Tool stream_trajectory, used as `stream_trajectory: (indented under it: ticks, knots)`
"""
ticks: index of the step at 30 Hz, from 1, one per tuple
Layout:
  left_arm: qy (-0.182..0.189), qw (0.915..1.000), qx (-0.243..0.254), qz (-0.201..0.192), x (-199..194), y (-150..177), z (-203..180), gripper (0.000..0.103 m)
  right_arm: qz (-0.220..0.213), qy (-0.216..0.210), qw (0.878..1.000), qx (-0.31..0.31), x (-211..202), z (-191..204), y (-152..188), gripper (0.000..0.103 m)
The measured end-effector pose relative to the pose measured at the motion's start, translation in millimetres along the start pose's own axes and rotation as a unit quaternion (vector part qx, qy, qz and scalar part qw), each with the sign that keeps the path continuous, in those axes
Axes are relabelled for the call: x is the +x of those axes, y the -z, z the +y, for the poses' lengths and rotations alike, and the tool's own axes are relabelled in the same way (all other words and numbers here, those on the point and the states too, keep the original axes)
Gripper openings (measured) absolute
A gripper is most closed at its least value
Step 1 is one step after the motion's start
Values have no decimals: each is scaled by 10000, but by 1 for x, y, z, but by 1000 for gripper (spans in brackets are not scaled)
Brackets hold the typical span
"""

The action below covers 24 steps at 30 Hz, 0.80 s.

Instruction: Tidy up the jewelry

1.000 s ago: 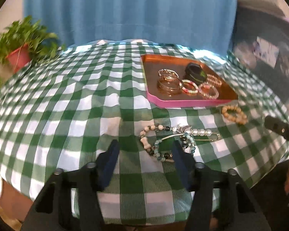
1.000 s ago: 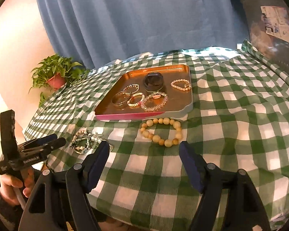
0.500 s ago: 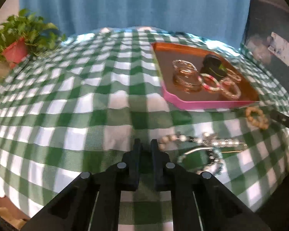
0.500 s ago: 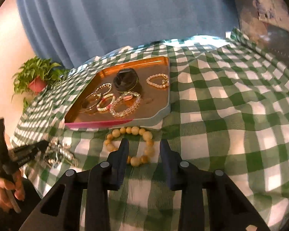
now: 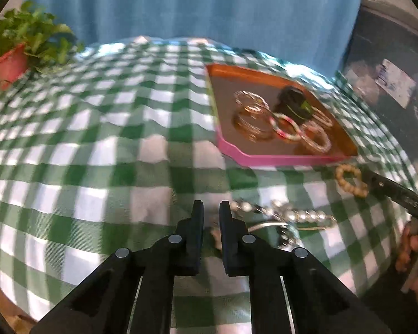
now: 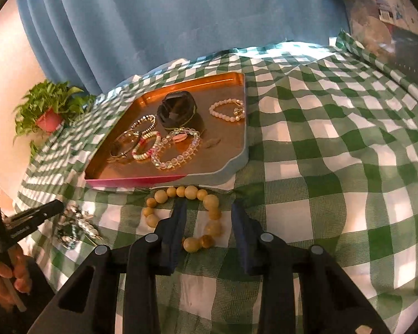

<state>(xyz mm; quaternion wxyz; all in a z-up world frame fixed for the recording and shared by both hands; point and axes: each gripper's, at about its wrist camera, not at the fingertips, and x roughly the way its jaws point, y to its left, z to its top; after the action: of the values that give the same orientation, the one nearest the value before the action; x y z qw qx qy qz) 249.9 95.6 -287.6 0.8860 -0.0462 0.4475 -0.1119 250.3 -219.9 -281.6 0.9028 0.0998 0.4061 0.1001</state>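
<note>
A copper tray with a pink rim (image 5: 276, 159) (image 6: 231, 164) holds several bracelets and a black case (image 6: 178, 108). A wooden bead bracelet (image 6: 186, 214) (image 5: 349, 179) lies on the cloth just in front of the tray. A tangle of pearl and bead jewelry (image 5: 284, 217) (image 6: 75, 222) lies to its left. My left gripper (image 5: 209, 208) is nearly shut, empty, at the left end of the tangle. My right gripper (image 6: 209, 208) is part open, its fingers straddling the right side of the wooden bracelet.
A green-and-white checked cloth (image 5: 97, 153) covers the round table. A potted plant in a red pot (image 5: 11, 61) (image 6: 48, 115) stands at the far left edge. A blue curtain (image 6: 181, 14) hangs behind. A dark cabinet stands at the right.
The left gripper closed from wide open and moved in to the left end of the tangle. The right gripper narrowed, moved forward and down over the wooden bracelet, then widened a little.
</note>
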Motion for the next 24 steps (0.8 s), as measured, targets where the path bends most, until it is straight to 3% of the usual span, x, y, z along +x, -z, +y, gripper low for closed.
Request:
stream_trajectory:
  ticks: [3, 6, 7, 8, 10, 12, 15, 24]
  knots:
    - [-153, 9996, 232, 27, 2, 3, -8, 21, 21, 3, 10000, -97, 2, 4, 0, 30]
    - [-496, 9966, 653, -53, 3, 6, -21, 23, 78, 360, 9985, -394, 7, 14, 4, 18]
    - [-579, 9955, 744, -79, 3, 7, -25, 23, 88, 431, 9979, -470, 7, 16, 4, 18]
    - [-559, 9960, 698, -55, 4, 6, -24, 23, 69, 492, 9973, -538, 8, 19, 5, 19]
    - [-467, 9976, 513, -12, 3, 3, -17, 7, 81, 559, 9958, -719, 10, 25, 5, 23]
    - [-394, 9985, 368, 1, 1, 3, -11, 8, 80, 691, 9935, -899, 11, 30, 7, 24]
    - [-455, 9979, 463, -41, -1, 3, -11, 8, 79, 810, 9924, -926, 11, 30, 6, 12]
    - [-302, 9969, 553, -465, -46, -8, -23, 8, -135, 519, 9963, -669, -9, 26, -4, 12]
